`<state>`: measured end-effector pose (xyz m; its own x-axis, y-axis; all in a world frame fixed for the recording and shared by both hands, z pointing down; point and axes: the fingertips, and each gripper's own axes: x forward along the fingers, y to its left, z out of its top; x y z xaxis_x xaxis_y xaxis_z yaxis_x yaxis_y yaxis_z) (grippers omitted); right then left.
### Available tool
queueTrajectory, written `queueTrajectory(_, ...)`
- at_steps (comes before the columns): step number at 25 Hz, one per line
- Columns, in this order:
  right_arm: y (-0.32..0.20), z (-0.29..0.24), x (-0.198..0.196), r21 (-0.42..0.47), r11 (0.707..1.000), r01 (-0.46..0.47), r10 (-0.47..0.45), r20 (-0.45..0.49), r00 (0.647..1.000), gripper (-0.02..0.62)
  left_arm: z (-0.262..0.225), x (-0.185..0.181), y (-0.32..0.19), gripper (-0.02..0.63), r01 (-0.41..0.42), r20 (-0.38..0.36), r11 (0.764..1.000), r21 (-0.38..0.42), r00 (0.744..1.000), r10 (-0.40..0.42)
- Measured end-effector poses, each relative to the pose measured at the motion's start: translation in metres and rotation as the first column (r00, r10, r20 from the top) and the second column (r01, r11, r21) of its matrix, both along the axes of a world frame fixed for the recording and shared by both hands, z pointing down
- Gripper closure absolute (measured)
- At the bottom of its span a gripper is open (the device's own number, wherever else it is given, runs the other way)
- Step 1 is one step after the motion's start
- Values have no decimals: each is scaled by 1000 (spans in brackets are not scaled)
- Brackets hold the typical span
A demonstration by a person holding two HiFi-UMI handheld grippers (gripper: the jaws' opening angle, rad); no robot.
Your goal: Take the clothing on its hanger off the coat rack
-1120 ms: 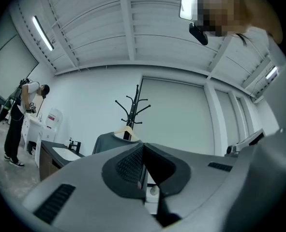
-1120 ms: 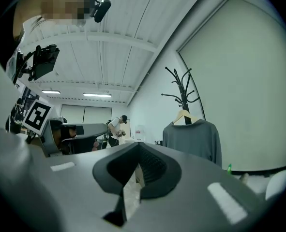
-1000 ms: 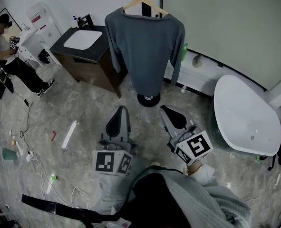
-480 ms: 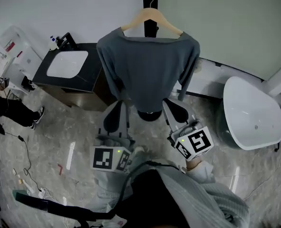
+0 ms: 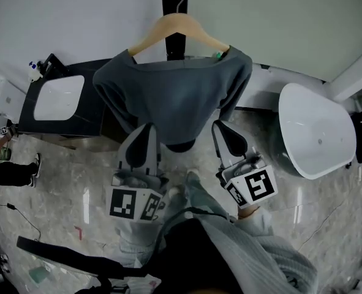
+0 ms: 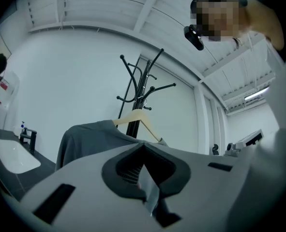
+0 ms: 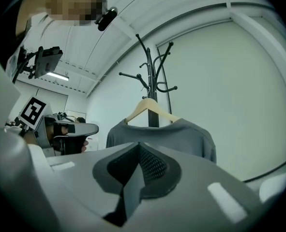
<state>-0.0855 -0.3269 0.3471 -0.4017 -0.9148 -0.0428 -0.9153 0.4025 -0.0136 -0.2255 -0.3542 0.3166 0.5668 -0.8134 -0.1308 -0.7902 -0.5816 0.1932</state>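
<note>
Against white wall (image 5: pixel 64 11), hanger (image 5: pixel 179 21) bearing sweater (image 5: pixel 174 97) spans left-right, hook up; left tool (image 5: pixel 146 128), right tool (image 5: pixel 220 126) closed.

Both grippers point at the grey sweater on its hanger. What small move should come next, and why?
Probably open the right gripper and lift it toward the wooden hanger. Both it and the left gripper are shut and hold nothing, the grey sweater is ungripped, and the hanger hangs on the coat rack.
</note>
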Motion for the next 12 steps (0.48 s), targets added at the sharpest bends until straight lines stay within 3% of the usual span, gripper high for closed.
queueTrajectory(12, -81, -48, 50, 150, 988, 39, -35, -25, 999, 594, -53, 19, -69, 603, 144, 52, 975, 172, 987, -155)
